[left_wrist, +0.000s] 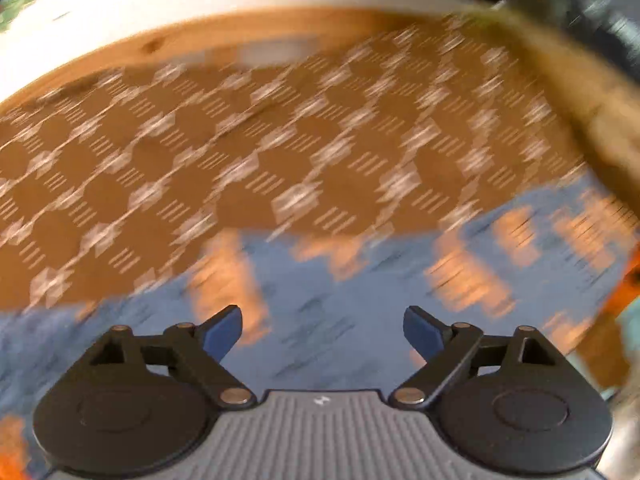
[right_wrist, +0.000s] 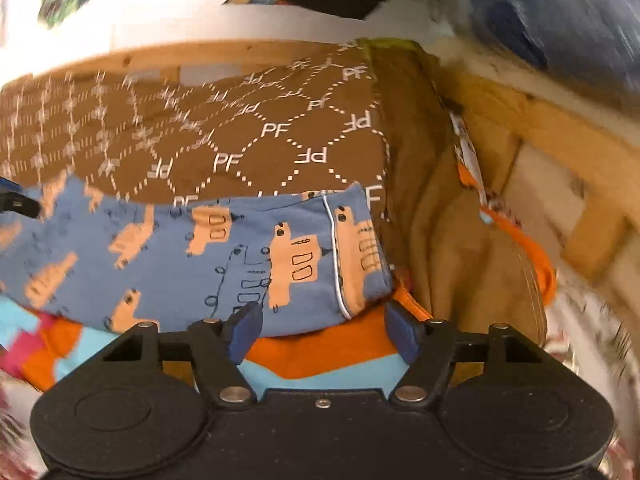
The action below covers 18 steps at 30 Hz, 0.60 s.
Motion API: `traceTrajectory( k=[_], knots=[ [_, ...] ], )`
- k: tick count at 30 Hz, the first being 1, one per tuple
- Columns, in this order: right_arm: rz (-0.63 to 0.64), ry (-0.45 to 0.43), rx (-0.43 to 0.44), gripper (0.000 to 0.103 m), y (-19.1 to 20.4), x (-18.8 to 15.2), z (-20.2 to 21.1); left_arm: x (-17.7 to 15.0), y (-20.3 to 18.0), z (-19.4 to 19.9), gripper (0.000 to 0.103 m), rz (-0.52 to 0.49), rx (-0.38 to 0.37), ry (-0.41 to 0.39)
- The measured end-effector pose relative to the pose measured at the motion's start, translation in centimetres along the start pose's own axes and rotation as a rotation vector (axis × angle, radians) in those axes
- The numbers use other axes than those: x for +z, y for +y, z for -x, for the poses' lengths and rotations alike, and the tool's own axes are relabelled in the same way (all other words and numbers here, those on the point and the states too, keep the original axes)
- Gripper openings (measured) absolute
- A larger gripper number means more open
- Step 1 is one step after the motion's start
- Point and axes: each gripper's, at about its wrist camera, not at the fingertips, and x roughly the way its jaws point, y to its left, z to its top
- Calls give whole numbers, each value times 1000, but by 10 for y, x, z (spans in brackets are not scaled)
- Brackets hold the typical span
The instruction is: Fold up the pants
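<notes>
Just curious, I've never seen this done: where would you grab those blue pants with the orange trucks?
Probably the blue pants' near right edge, by the white-piped seam. It lies loose over the orange cloth, right ahead of the open right tool, which could come in low from the near side.

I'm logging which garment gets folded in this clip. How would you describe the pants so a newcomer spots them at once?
Start from the wooden frame and the brown sheet printed with white PF letters. The pants lie on that sheet's near edge, just ahead of the right gripper, whose jaws are open. They alone are blue with peach vehicle drawings and thin white piping; the cloth underneath is plain orange.
</notes>
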Motion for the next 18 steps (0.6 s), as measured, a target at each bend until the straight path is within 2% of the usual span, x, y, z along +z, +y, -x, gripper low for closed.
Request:
traceTrajectory(
  k=[2,5,8,10,12,15,16,18],
  knots=[
    [-52,6,15,62,-11,1,-1,19,-24,-10,95,-22,-74,-13],
    [-113,11,20,55,-22,-1,-6,44,-73,-35,95,-120,-150,-7],
    [-172,3,31,50,-31,-6,-11,52,-116,-59,95,-205,-194,-21],
    [-186,-4,20,45,-34,-8,-15,53,-138,-79,94,-220,-211,-14],
    [-216,-22,29,43,-39,-9,-18,55,-152,-100,93,-223,-197,0],
    [-266,-57,72,43,-47,-13,-18,56,-162,-129,91,-228,-108,50],
    [-263,-60,83,43,-48,-13,-20,56,-163,-141,95,-229,-59,86],
    [-251,-70,96,43,-50,-10,-24,56,-159,-148,99,-174,-63,83]
  ],
)
